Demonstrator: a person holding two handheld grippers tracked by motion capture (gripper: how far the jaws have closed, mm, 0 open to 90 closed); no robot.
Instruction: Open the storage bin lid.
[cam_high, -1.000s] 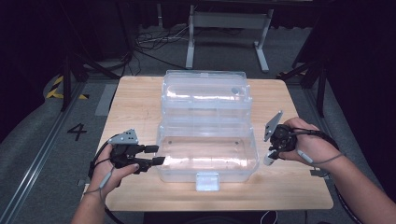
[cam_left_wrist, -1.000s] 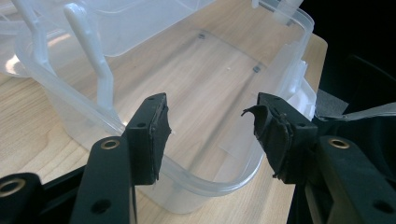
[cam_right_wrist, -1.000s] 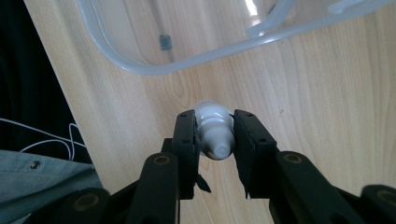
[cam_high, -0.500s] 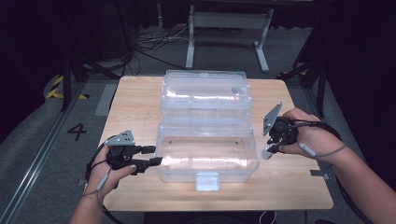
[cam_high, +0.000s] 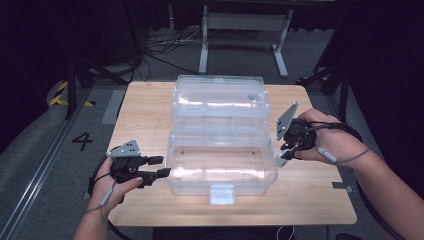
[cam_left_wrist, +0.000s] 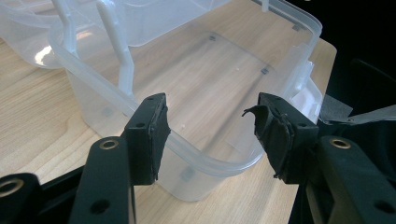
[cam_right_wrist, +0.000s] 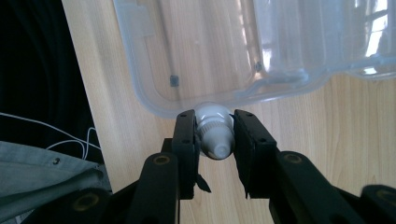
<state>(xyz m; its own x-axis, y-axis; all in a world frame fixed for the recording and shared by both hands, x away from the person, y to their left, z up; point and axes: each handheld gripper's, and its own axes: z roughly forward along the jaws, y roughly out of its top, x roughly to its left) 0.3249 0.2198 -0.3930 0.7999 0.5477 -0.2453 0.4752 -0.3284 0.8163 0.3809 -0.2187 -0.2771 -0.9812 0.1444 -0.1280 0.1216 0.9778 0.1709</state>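
- As far as the high view goes, the clear plastic box (cam_high: 222, 167) sits open in the middle of the wooden table (cam_high: 310, 200), its lid (cam_high: 218, 100) thrown back flat behind it, so the opening part looks done and the tub is bare inside.
- From that same view, the right gripper (cam_high: 286, 152) hangs just off the tub's right end, raised above the tabletop, with something small and white between its jaws; I judge the putting-in is what is left.
- On the other side, the left gripper (cam_high: 161, 167) lies low with its jaws spread, tips right at the tub's left end wall, though I cannot tell from here whether they touch it.
- Looking along the left gripper (cam_left_wrist: 208, 135) in its own view, the jaws stand wide apart on either side of a rounded corner of the box (cam_left_wrist: 196, 93), one inside the rim line and one outside, neither pad pressing the plastic; to me it looks set to steady the tub, not yet gripping.
- Moving to the right gripper view, the right gripper (cam_right_wrist: 215, 135) is pinched on a small white bottle (cam_right_wrist: 215, 130), cap end toward the camera, hovering by the rim of the box (cam_right_wrist: 196, 56), not over the opening.
- My reading: object picked up and brought close, still outside; carrying it over the rim, letting go, and closing the lid remain.
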